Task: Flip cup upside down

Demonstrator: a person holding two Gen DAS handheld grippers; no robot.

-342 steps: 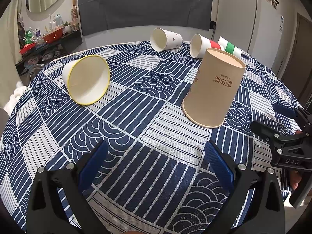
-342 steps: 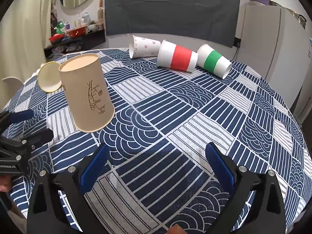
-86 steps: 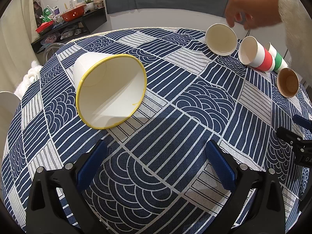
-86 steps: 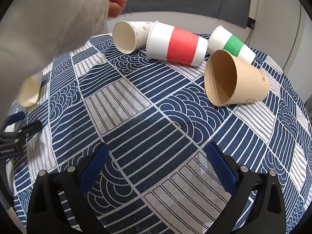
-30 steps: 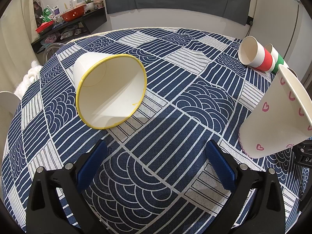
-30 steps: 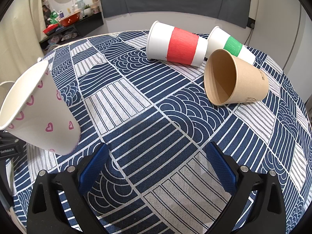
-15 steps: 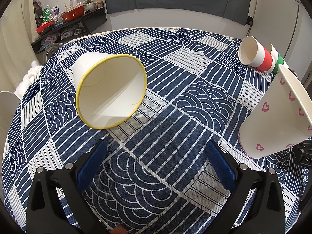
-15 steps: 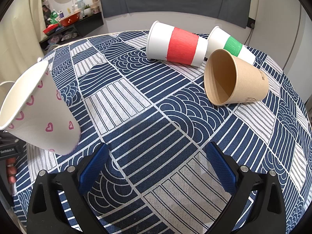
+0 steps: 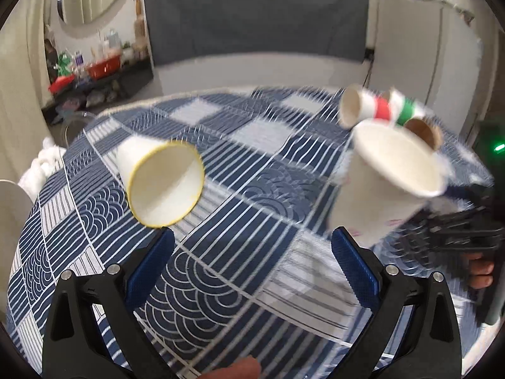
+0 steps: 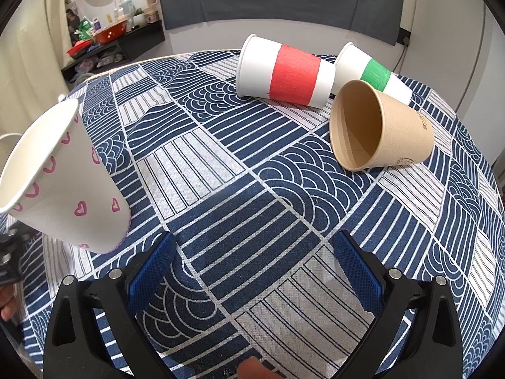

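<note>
**Heart cup upright at the frame's left edge**

At the left of the right wrist view, the heart cup stands mouth up on the tablecloth. Nothing sits in the right gripper, its jaws apart. The left gripper, also empty, is closing. Red-banded cup lies upper centre.

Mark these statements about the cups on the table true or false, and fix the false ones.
1. The heart cup stands mouth up. True.
2. The brown cup stands upright. False: it lies on its side.
3. The red-band cup lies beside the green-band cup. True.
4. The right gripper holds a cup. False: nothing is between its fingers.
5. The yellow-rim cup stands upside down. False: it lies on its side.
</note>
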